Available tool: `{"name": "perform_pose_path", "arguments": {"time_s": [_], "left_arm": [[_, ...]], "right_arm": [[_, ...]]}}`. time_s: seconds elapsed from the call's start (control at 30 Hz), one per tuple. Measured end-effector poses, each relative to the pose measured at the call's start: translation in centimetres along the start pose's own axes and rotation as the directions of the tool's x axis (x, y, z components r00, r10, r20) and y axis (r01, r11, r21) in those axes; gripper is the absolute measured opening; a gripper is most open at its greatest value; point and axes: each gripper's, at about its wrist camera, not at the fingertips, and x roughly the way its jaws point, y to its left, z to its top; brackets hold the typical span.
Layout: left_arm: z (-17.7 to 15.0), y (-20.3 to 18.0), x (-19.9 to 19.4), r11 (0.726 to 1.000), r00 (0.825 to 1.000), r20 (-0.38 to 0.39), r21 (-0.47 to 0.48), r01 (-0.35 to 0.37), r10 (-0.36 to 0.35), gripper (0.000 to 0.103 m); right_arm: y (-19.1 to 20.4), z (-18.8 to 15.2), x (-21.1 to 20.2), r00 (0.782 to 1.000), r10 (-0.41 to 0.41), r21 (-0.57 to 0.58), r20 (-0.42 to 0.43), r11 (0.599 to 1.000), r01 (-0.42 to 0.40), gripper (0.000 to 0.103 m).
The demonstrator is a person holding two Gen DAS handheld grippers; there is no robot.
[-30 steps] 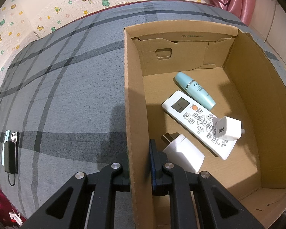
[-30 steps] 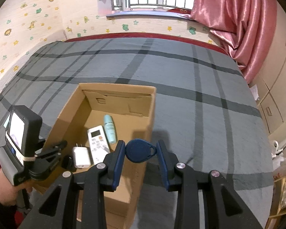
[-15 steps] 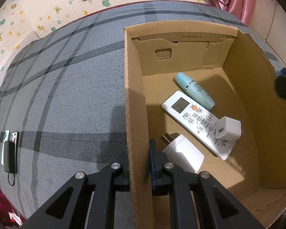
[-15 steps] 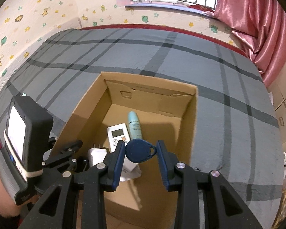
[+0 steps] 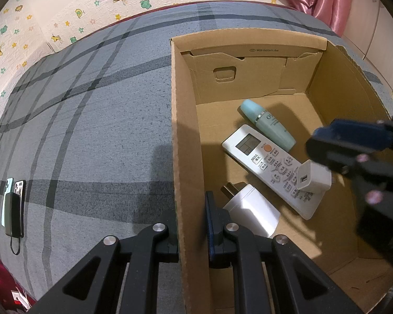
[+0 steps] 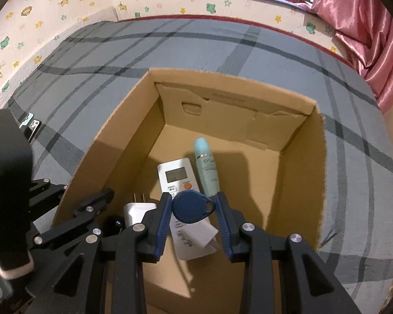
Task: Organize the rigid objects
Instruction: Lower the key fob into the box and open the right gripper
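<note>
The left gripper (image 5: 191, 225) was clamped on the near side wall of the cardboard box (image 5: 180, 136), one jaw outside and one inside, steadying the box on the bed (image 5: 91, 130). The right gripper (image 6: 194, 210) was grasping a blue key fob (image 6: 192, 207) between its pads and held it above the open box, over the near end of the remote control (image 6: 176, 176). Inside the box lay the remote control, a pale green bottle (image 6: 207, 168) beside it, a large white charger (image 5: 251, 213) and a small white charger (image 5: 313, 176) resting on the remote. The step in hand appeared to be depositing the fob. The next move would call for lowering it toward bare box floor and releasing the jaws.
</note>
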Motion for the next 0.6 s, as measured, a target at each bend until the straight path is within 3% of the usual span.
{"name": "perform_pose_path", "arguments": {"time_s": [0.43, 0.6], "left_arm": [[-0.1, 0.1, 0.0, 1.000, 1.000, 0.001, 0.000, 0.001, -0.001, 0.014], [-0.1, 0.1, 0.0, 1.000, 1.000, 0.001, 0.000, 0.001, -0.001, 0.014]], "right_arm": [[0.3, -0.1, 1.2, 1.000, 0.002, 0.004, -0.017, 1.000, -0.002, 0.036], [0.2, -0.1, 1.0, 1.000, 0.008, 0.010, -0.012, 1.000, -0.007, 0.044]]}}
